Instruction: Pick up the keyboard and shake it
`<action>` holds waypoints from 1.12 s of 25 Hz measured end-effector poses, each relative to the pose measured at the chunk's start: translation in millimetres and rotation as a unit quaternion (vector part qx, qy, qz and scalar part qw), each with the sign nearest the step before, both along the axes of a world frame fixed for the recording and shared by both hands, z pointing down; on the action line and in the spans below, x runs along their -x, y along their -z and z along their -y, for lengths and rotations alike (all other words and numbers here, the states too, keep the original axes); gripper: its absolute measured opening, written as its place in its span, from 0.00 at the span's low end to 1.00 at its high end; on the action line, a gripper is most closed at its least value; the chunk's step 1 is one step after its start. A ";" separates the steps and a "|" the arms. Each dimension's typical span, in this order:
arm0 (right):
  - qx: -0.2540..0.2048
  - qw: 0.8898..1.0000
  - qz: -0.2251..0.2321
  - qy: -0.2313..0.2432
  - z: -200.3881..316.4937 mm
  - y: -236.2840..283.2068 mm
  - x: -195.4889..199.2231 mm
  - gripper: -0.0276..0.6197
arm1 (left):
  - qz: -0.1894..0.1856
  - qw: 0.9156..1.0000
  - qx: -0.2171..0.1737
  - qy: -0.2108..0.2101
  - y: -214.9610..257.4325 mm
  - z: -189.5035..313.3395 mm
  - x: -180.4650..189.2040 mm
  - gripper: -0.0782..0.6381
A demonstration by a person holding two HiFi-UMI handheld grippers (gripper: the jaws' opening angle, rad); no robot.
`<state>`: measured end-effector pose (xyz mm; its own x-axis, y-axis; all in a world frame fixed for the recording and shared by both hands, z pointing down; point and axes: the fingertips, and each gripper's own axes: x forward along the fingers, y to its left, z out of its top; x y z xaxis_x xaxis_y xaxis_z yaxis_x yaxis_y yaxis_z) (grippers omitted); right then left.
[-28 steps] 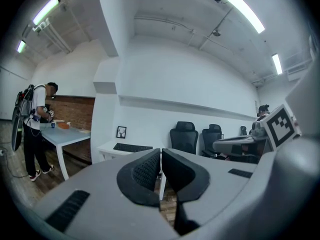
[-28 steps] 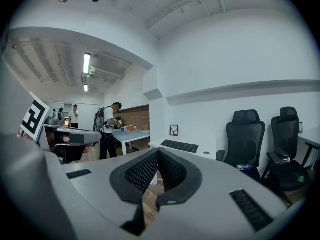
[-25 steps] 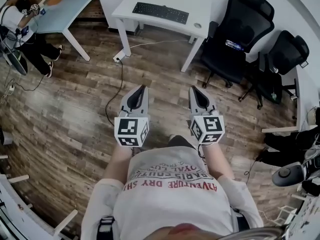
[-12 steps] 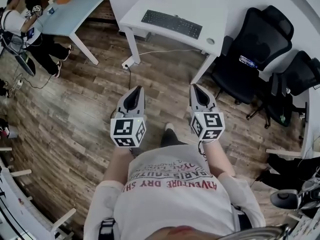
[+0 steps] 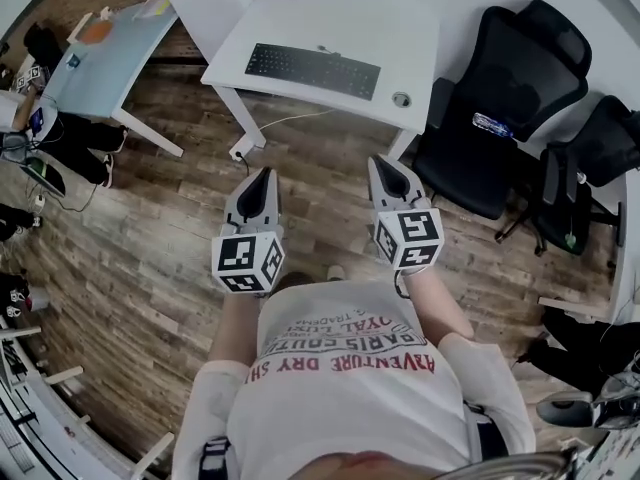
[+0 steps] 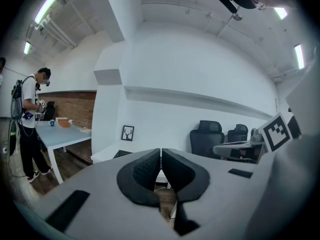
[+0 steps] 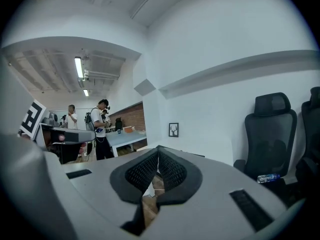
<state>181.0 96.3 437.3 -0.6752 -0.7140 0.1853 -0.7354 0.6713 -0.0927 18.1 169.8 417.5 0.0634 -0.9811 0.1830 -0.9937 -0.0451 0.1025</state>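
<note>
Head view: keyboard (image 5: 312, 70) lies flat on the white tabletop (image 5: 410, 43), untouched, well ahead of both grippers. Left gripper (image 5: 262, 174) and right gripper (image 5: 386, 164) are held side by side over the wooden floor (image 5: 150, 228), short of the tabletop's near edge. Black chairs (image 5: 500, 98) stand to the right.

Left gripper view: jaws pressed together, nothing between them. A dark corner of the keyboard shows on the tabletop just left of the jaws; framed picture (image 6: 127, 132) is on the wall behind.

Right gripper view: jaws closed tip to tip, empty. A bottle (image 7: 269, 178) lies on a chair seat at right.
</note>
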 end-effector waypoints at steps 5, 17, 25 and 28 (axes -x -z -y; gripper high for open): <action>0.012 1.000 -0.006 -0.021 47.2 -7.7 -4.8 0.08 | -0.001 1.000 0.001 -0.014 -0.6 56.2 6.5 0.15; 0.021 0.993 -0.024 -0.114 152.9 -15.1 55.8 0.08 | -0.014 0.995 0.006 -0.095 -14.5 197.1 91.1 0.15; 0.041 0.978 -0.021 -0.206 238.3 -19.3 113.7 0.08 | -0.022 0.987 0.029 -0.155 -25.7 308.3 180.5 0.15; 0.053 0.971 -0.012 -0.234 264.0 -23.7 127.3 0.08 | -0.019 0.984 0.039 -0.173 -35.0 340.7 207.6 0.15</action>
<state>53.7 -167.8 460.9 -0.2754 -0.9181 0.2849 -0.9604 0.2502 -0.1223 -189.6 -170.9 452.5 0.3986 -0.8829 0.2482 -0.9160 -0.3697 0.1560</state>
